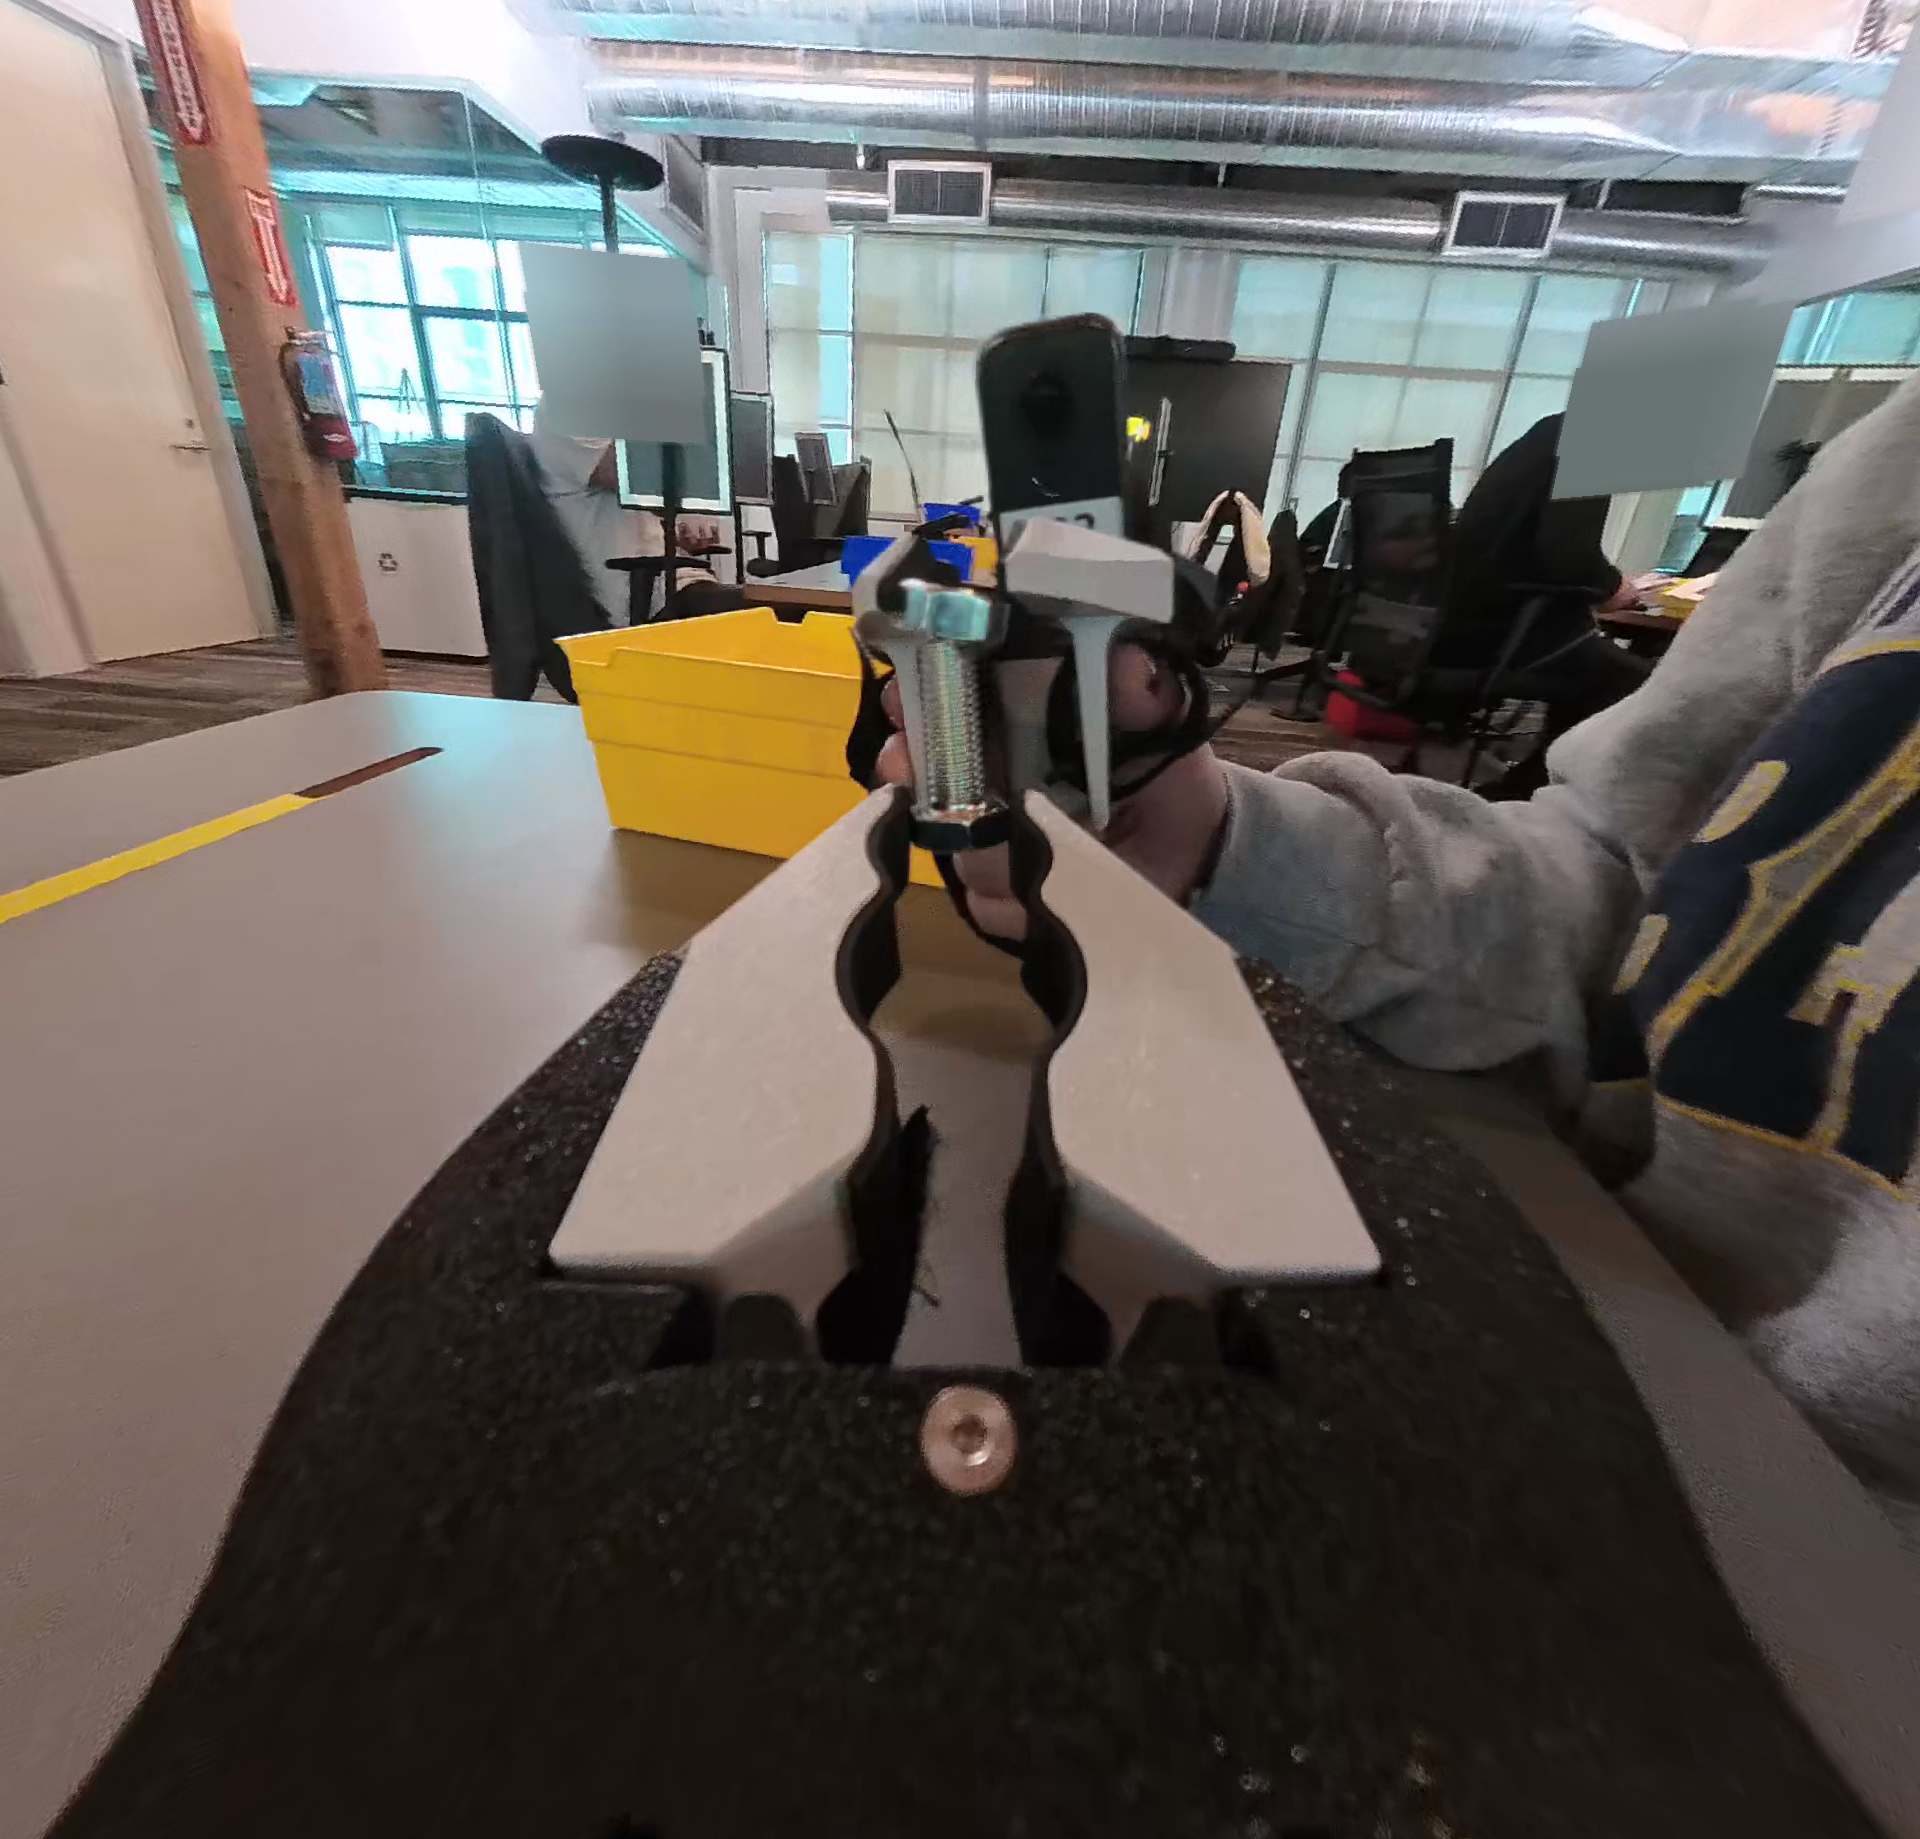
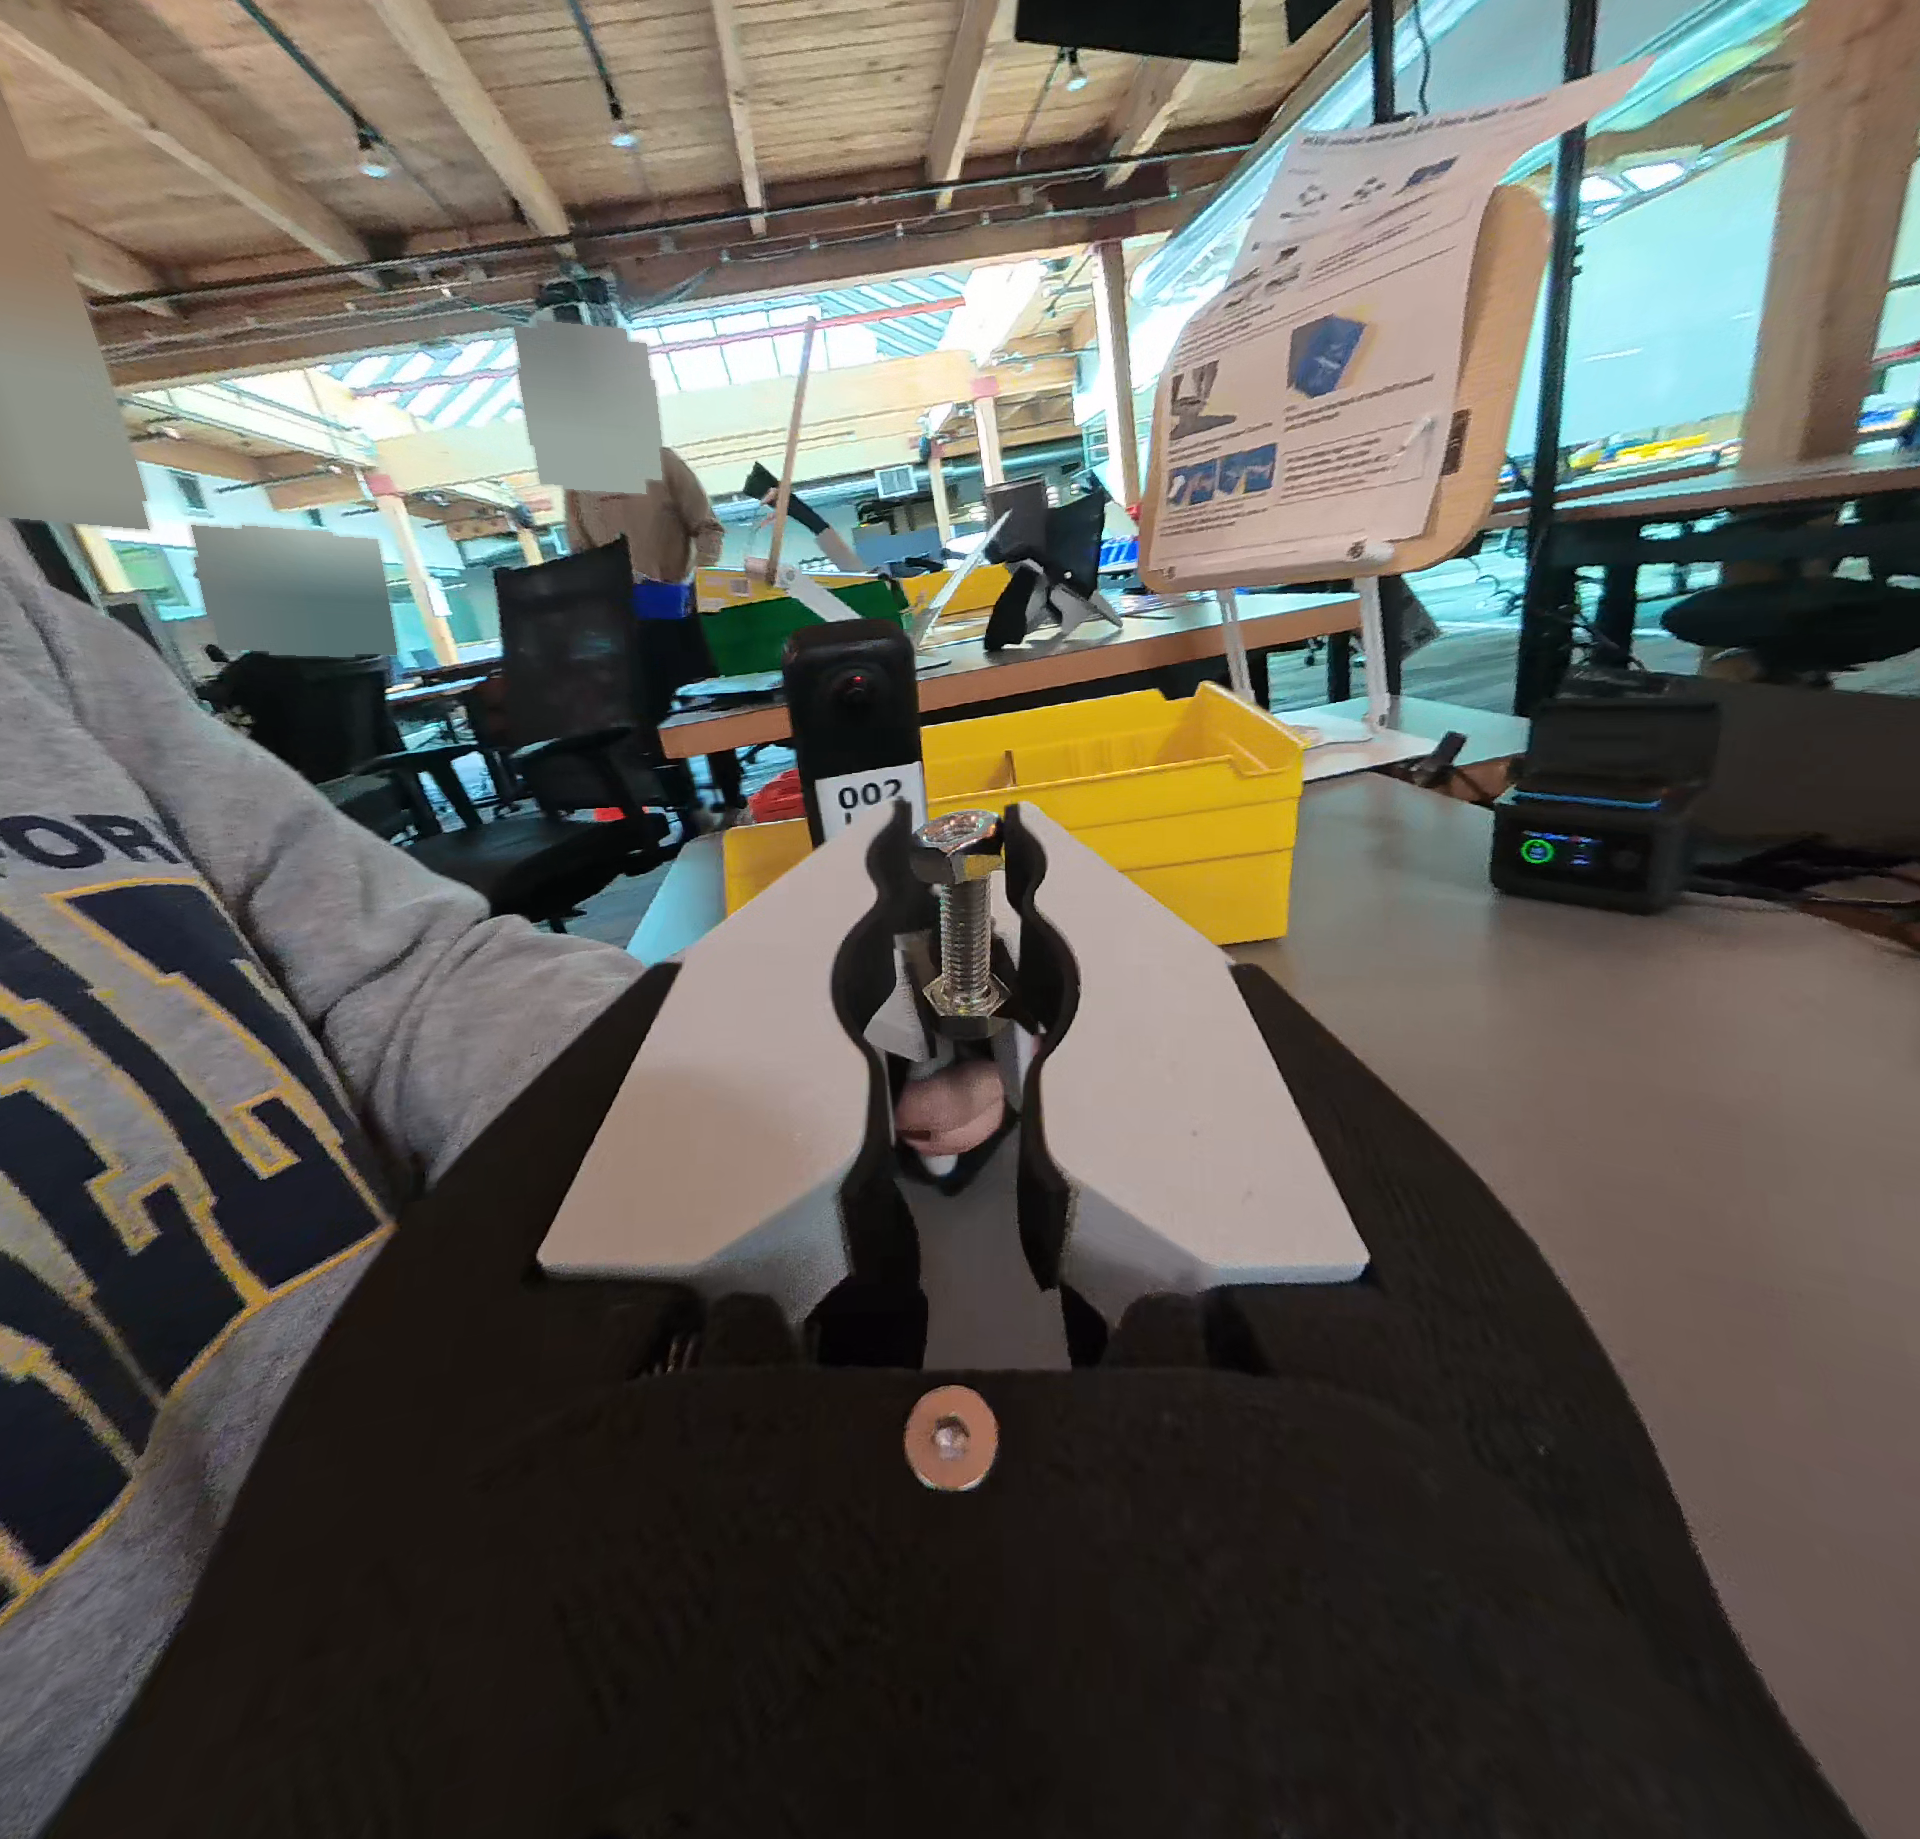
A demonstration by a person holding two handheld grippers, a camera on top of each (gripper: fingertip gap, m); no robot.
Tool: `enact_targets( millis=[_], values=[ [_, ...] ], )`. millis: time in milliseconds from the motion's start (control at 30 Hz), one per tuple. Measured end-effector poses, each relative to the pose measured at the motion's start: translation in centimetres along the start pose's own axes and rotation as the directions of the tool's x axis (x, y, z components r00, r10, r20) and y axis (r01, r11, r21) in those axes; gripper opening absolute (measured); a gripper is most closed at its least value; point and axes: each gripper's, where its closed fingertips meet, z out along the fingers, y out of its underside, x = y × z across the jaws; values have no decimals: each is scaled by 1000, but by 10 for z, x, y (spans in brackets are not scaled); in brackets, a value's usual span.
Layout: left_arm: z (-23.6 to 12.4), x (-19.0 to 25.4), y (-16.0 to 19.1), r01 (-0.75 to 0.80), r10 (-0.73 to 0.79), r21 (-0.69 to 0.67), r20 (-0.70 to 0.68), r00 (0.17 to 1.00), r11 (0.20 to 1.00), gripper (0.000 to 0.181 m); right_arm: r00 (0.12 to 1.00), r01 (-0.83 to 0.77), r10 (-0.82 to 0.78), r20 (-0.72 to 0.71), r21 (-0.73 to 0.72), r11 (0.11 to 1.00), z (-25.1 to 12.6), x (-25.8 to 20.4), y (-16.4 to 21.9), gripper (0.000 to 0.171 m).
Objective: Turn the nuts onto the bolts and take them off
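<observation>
A silver bolt (image 1: pixel 943 719) stands upright in the air between my two grippers. My left gripper (image 1: pixel 956 828) is shut on the hex nut (image 1: pixel 951 833) at the bolt's lower end. My right gripper (image 1: pixel 935 615) faces me and is shut on the bolt's head (image 1: pixel 940 610) at the top. In the right wrist view my right gripper (image 2: pixel 956 844) clamps the head (image 2: pixel 956 847), the threaded shank (image 2: pixel 961 927) runs down, and the nut (image 2: pixel 961 997) sits in the left gripper's fingers (image 2: pixel 902 1020) behind it.
A yellow bin (image 1: pixel 717 729) stands on the grey table (image 1: pixel 312 958) just beyond the grippers; it also shows in the right wrist view (image 2: pixel 1164 802). A black device with a small screen (image 2: pixel 1590 844) and a clipboard stand (image 2: pixel 1340 366) are at the right. A grey sleeve (image 1: pixel 1455 906) holds the right gripper.
</observation>
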Motion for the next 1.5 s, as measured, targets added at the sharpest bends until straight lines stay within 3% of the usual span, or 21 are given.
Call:
enact_targets(
  millis=[200,467,633,733,833,1100,1300,1367,1500],
  values=[
    [-1,-4,1,-5,5,-8,19,1000,1000,16,1000,7,-7,-27,3,1000,1,4,1,16],
    [-4,-21,6,-180,198,-104,192,961,978,16,991,-75,74,-112,-1,997,3,16,4,16],
    [-4,-22,7,-158,173,-97,182,968,983,16,991,-78,78,-110,-4,997,2,17,5,15],
    [-3,-22,7,-132,146,-88,171,974,987,16,992,-52,51,-118,-8,999,1,18,6,18],
    [-4,-21,5,-107,117,-70,159,980,992,16,989,-13,11,-144,-9,1000,2,20,7,40],
    [-6,-31,8,-77,94,-86,209,974,993,16,973,95,-107,-203,-66,993,6,26,18,27],
    [-19,-56,5,-114,149,-113,388,910,987,16,887,117,-67,-456,83,990,-10,64,24,25],
    [-25,-62,2,-130,164,-108,440,883,986,16,843,184,-144,-518,28,982,-10,70,29,25],
    [-33,-69,-5,-159,185,-95,496,848,983,16,816,290,-277,-507,-56,955,-1,64,32,24]
  ],
)
